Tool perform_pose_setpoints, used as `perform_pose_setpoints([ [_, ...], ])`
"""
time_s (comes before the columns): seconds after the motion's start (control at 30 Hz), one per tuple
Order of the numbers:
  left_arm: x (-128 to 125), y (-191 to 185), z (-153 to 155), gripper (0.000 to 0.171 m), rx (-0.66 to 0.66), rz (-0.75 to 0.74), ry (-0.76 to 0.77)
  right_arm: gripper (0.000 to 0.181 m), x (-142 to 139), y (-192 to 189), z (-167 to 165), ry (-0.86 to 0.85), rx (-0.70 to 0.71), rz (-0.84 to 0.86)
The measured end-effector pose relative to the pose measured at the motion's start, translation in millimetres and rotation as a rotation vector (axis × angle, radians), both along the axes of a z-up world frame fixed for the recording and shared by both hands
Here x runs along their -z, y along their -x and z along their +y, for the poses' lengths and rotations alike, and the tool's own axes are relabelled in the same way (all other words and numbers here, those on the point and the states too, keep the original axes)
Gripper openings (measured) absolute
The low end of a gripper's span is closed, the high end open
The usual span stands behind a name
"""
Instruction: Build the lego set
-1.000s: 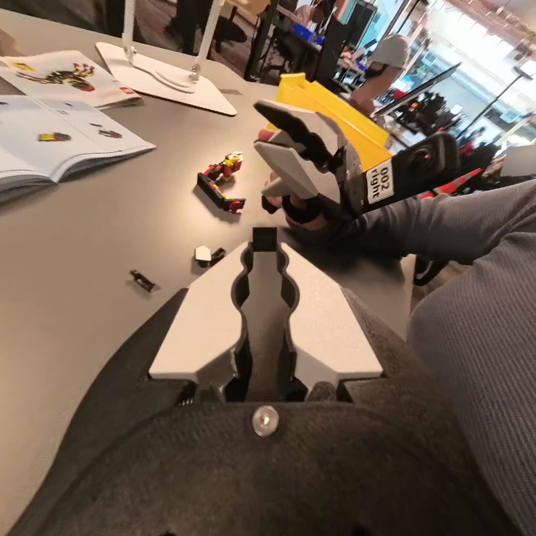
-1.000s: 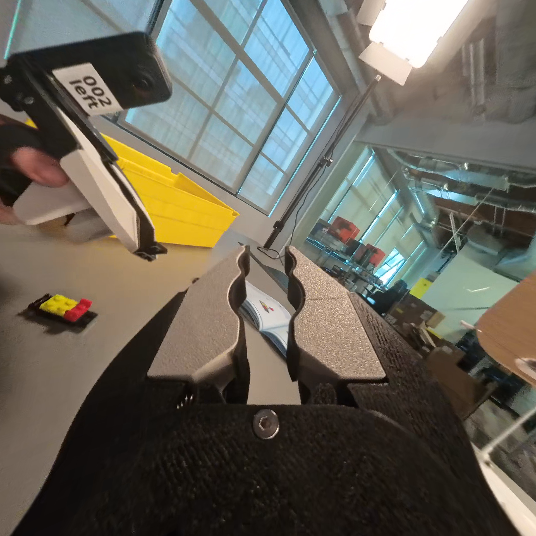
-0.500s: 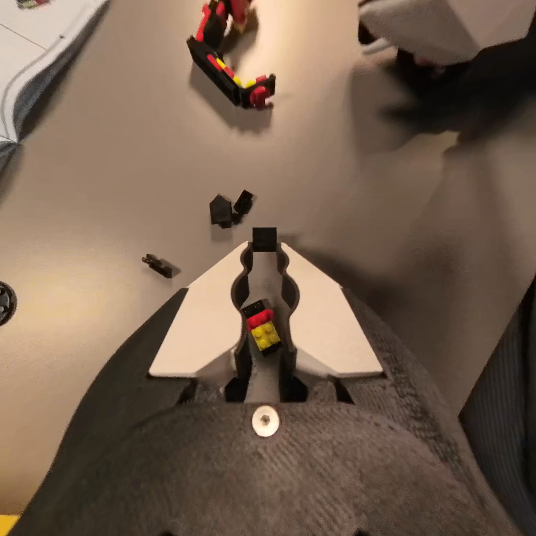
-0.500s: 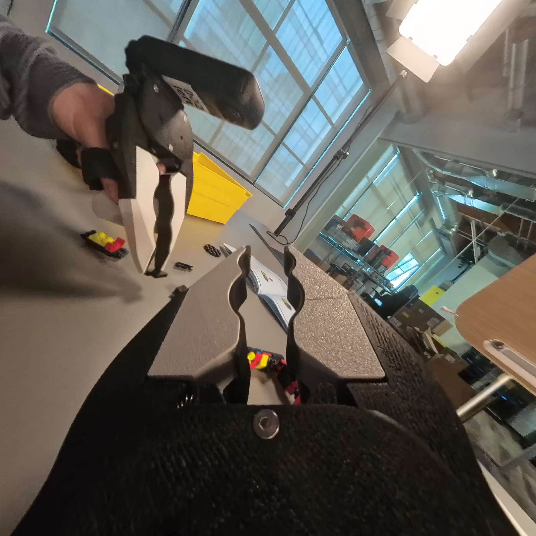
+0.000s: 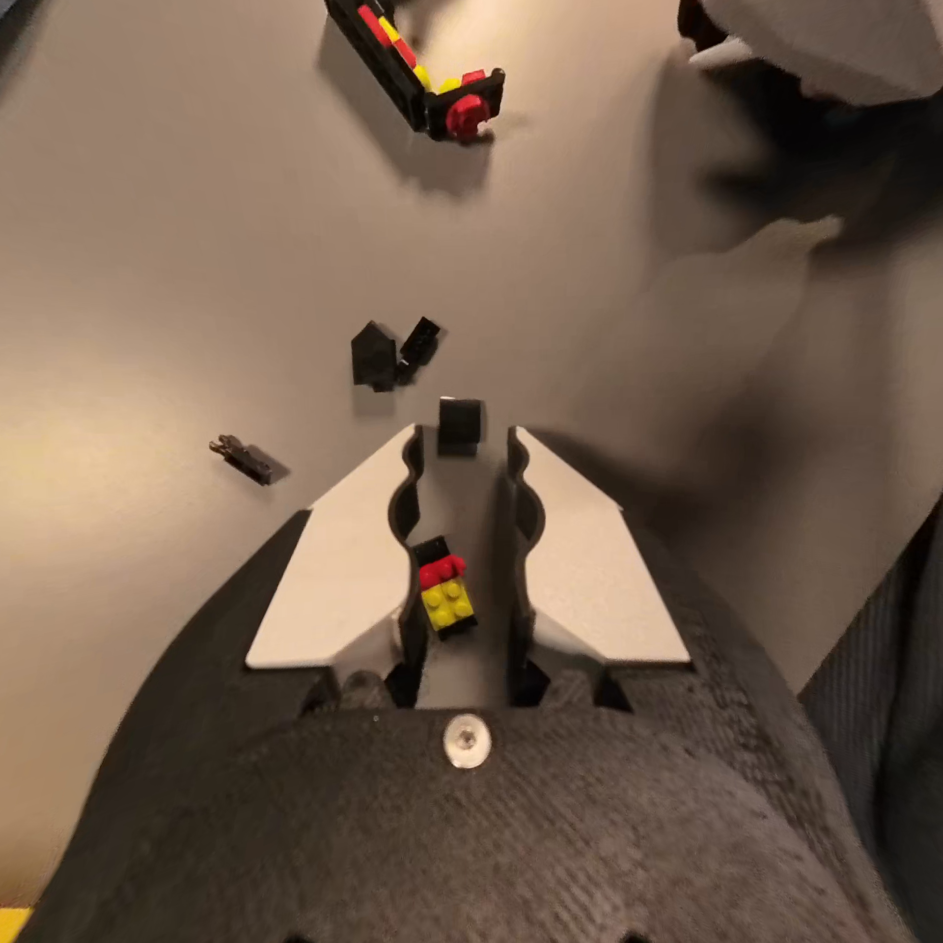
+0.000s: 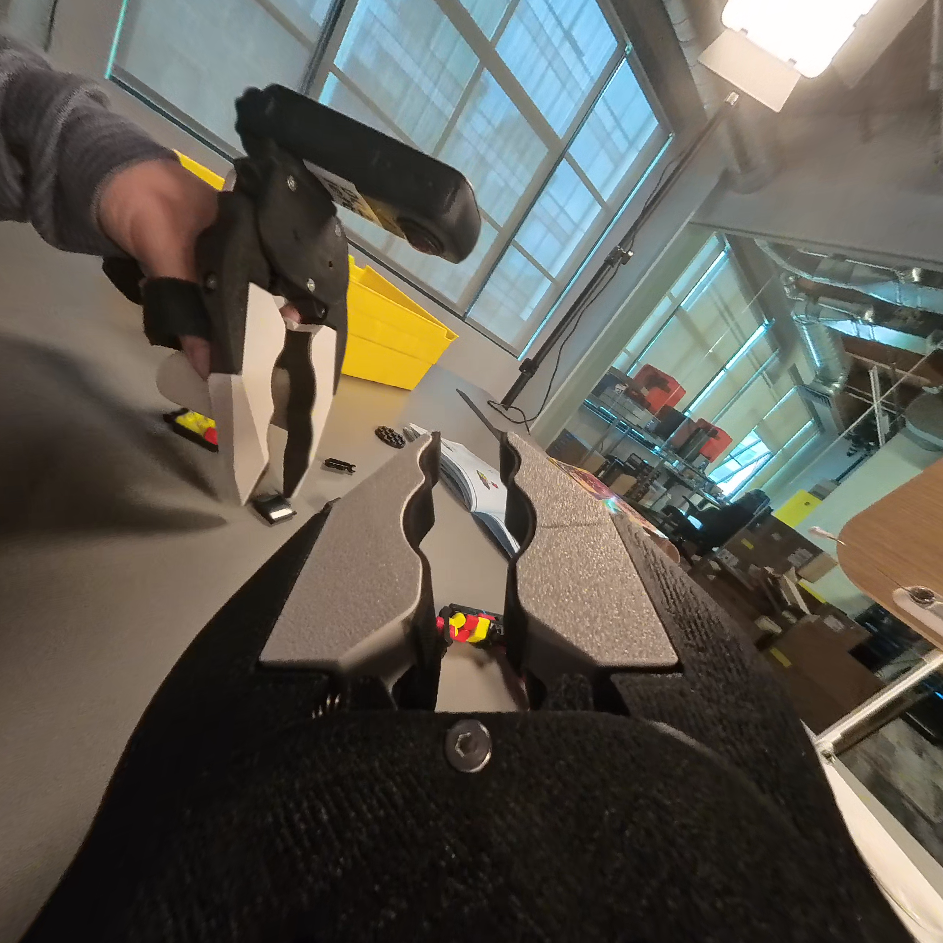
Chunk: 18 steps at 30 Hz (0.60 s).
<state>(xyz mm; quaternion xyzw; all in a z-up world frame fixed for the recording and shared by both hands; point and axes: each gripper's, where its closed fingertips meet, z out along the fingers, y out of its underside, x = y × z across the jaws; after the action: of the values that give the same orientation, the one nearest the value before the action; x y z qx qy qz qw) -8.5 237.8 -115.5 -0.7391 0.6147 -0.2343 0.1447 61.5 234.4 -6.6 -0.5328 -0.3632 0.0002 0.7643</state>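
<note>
Lego pieces for the set lie scattered on the grey tabletop (image 5: 153, 255), none of them held. Largest in view after the tabletop is the yellow bin (image 6: 388, 337) at its far side, then an open instruction booklet (image 6: 474, 490) lying flat beyond the right hand-held gripper (image 6: 468, 454), whose dark jaws stand apart with nothing between the tips.

The left hand-held gripper (image 5: 464, 433) points down at the tabletop, its pale jaws parted. A small black brick (image 5: 459, 426) sits at the mouth of the gap, free of both fingers; the right wrist view shows it lying on the tabletop just under the tips. A person's hand (image 6: 158, 229) in a grey sleeve grips that tool.

A long black lego assembly (image 5: 423, 81) with red and yellow parts lies well ahead of the left hand-held gripper. A small stack of yellow, red and black bricks (image 5: 444, 587) lies on the tabletop, seen through the gap between the left jaws. Two small black pieces (image 5: 393, 352) lie touching just ahead of the tips, and a thin black clip piece (image 5: 245, 459) lies off to the left. A black toothed round part (image 6: 390, 437) rests near the booklet.
</note>
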Motion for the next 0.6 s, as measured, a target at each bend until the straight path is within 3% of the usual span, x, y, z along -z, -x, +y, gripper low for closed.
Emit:
perform_pose_setpoints([
  [0.2,-5.2,-12.5,-46.0,0.036,0.087,-0.089,0.177,0.026,8.4,1.6,3.9,0.051,0.004,-0.015],
  [0.27,-8.3,-11.1,-54.5,0.037,0.079,-0.122,0.174,0.029,13.3,5.5,2.7,0.082,-0.012,-0.036],
  [0.37,-20.0,-1.2,-39.6,0.035,-0.075,-0.25,0.028,0.033,19.3,14.6,-4.0,0.137,-0.066,-0.059],
  [0.47,-22.4,34.6,-5.7,0.041,-0.295,-0.299,-0.203,0.037,27.2,21.3,-6.9,0.256,-0.107,-0.048],
  [0.6,-6.9,65.6,0.7,0.052,-0.372,-0.287,-0.213,0.042,49.0,34.2,-16.7,0.499,-0.139,-0.058],
])
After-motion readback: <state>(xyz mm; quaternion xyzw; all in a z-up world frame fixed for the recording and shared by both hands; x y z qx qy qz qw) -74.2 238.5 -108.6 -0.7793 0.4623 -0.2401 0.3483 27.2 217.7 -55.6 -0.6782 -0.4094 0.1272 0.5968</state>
